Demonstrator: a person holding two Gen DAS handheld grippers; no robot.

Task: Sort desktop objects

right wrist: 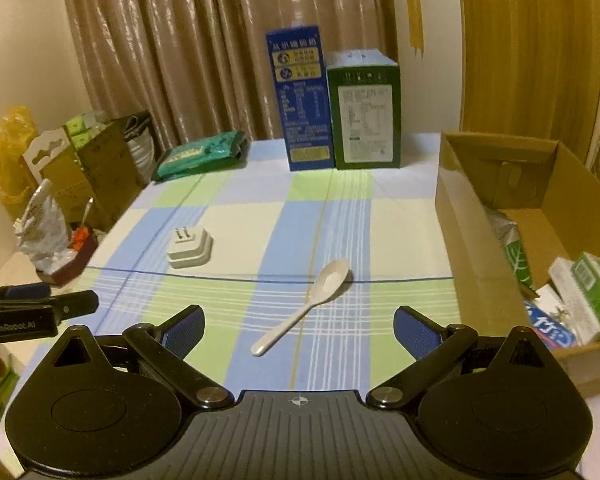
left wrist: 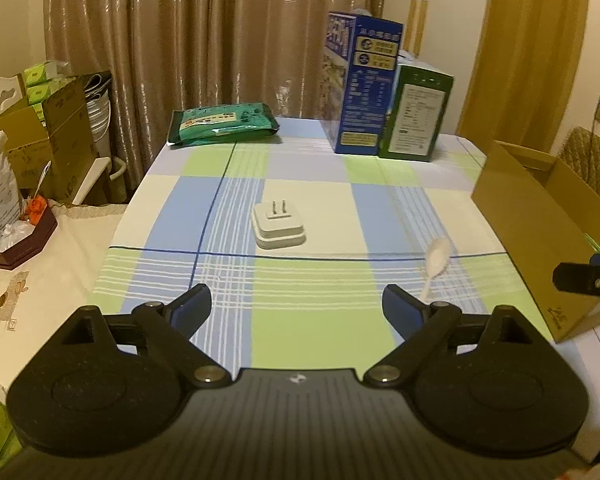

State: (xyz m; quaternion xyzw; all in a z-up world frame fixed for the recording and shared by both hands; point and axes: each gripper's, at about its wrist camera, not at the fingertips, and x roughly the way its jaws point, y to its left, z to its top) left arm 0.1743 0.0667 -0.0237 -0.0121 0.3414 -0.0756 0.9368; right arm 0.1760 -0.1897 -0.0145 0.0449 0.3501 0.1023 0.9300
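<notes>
A white plug adapter (left wrist: pixel 279 226) (right wrist: pixel 189 249) lies prongs-up on the checked tablecloth (left wrist: pixel 300 192), ahead of my left gripper (left wrist: pixel 296 304), which stands open and holds nothing. A white plastic spoon (right wrist: pixel 306 306) (left wrist: pixel 434 266) lies diagonally just ahead of my right gripper (right wrist: pixel 298 326), also open and bare; the spoon's handle end points toward the gap between its fingers. Each gripper shows at the edge of the other's view.
An open cardboard box (right wrist: pixel 480 216) (left wrist: pixel 540 240) at the table's right holds several packets. A blue carton (left wrist: pixel 362 84) and a green carton (left wrist: pixel 416 114) stand at the back, a green wipes pack (left wrist: pixel 224 122) at the back left. Cluttered boxes (left wrist: pixel 56 136) sit left.
</notes>
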